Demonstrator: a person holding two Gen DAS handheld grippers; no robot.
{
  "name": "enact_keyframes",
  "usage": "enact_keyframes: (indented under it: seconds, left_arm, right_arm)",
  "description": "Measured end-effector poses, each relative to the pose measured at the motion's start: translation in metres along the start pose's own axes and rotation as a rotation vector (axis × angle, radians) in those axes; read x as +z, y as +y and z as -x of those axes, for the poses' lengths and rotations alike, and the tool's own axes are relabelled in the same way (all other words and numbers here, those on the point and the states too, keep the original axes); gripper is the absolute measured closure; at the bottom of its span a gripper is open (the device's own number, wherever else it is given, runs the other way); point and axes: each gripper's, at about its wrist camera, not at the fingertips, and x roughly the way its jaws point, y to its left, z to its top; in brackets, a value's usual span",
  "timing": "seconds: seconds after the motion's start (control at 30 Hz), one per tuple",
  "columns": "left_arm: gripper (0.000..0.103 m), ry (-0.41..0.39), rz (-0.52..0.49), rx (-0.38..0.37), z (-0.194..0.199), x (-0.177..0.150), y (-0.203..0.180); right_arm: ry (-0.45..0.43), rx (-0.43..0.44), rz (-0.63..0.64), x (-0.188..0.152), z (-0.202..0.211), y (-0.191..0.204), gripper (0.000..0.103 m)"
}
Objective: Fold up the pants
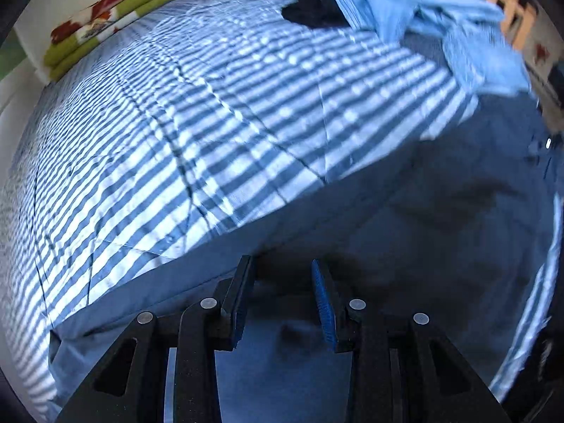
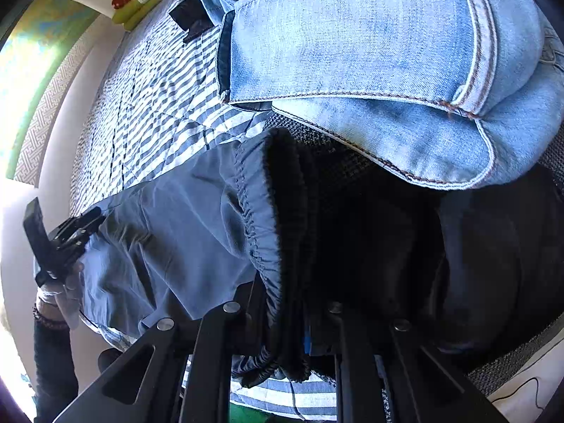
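One striped bedspread (image 1: 176, 123), sunlit.

My left wrist camera looks low along its fingers across the blue-and-white striped bedspread (image 1: 183, 134) toward the far pale-blue denim jeans (image 1: 440, 14), while my right one sits close beneath those jeans (image 2: 370, 53), facing that bedspread (image 2: 151, 105).

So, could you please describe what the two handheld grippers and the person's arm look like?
Both grippers are matte black with angular linkage arms and round silver pivot pins. The left gripper has flat jaws lined with blue pads. The right gripper shows the same black frame. The person wears a dark sleeve and a beaded bracelet.
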Motion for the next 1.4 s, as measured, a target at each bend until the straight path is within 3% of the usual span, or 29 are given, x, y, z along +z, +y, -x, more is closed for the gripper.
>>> enact_keyframes:
  seconds: [0.13,0.27,0.37,0.43,0.5,0.57,0.63,0.7,0.8,0.93,1.07,1.17,1.23,1.27,1.4]
  left_arm:
    - [0.067,-0.018,-0.02,0.01,-0.005,-0.004,-0.008]
    - [0.078,-0.019,-0.037,-0.001,-0.002,-0.008,-0.013]
    - [0.078,-0.028,-0.041,-0.005,0.007,-0.018,-0.014]
    - [0.077,-0.016,-0.041,-0.007,0.007,-0.021,-0.011]
    - [0.064,-0.01,-0.023,0.001,0.006,-0.022,-0.005]
    - [0.063,-0.001,0.005,-0.023,0.005,-0.021,0.001]
    - [0.069,0.004,-0.018,-0.034,0.006,-0.022,-0.002]
    - [0.098,0.003,-0.054,-0.041,0.007,-0.023,-0.01]
    - [0.102,0.001,-0.069,-0.007,0.008,-0.023,-0.018]
    - [0.102,-0.072,0.042,-0.002,0.028,-0.011,-0.002]
    - [0.102,-0.143,0.039,0.049,0.043,0.006,0.007]
    - [0.095,-0.103,0.053,0.068,0.021,0.015,0.015]
    - [0.083,-0.054,0.071,0.089,0.013,0.017,0.025]
    - [0.075,-0.07,0.098,0.105,0.019,0.015,0.035]
    - [0.074,-0.196,0.301,0.097,0.081,-0.016,0.095]
  right_arm:
    - [0.008,-0.005,0.009,0.003,-0.003,0.001,0.089]
    - [0.01,-0.001,0.008,0.005,-0.004,0.0,0.089]
    - [0.004,0.02,-0.008,0.004,-0.002,-0.004,0.089]
    - [0.003,0.029,-0.016,0.004,-0.001,-0.007,0.089]
    - [0.003,0.029,-0.017,0.004,-0.001,-0.007,0.089]
    - [0.001,0.018,-0.009,0.004,-0.001,-0.004,0.089]
    - [0.001,0.013,-0.007,0.004,-0.002,-0.003,0.089]
    - [0.001,0.017,-0.011,0.004,-0.001,-0.004,0.089]
    - [0.001,0.017,-0.015,0.005,-0.002,-0.004,0.089]
    - [-0.009,0.024,-0.028,0.004,-0.001,-0.005,0.089]
    - [-0.024,0.034,-0.056,0.005,0.002,-0.01,0.09]
    - [-0.039,0.034,-0.057,0.007,0.003,-0.01,0.09]
    - [-0.033,0.025,-0.055,0.008,0.002,-0.01,0.09]
    - [-0.03,0.022,-0.051,0.009,0.002,-0.01,0.09]
    - [-0.027,0.009,-0.036,0.011,0.004,-0.007,0.09]
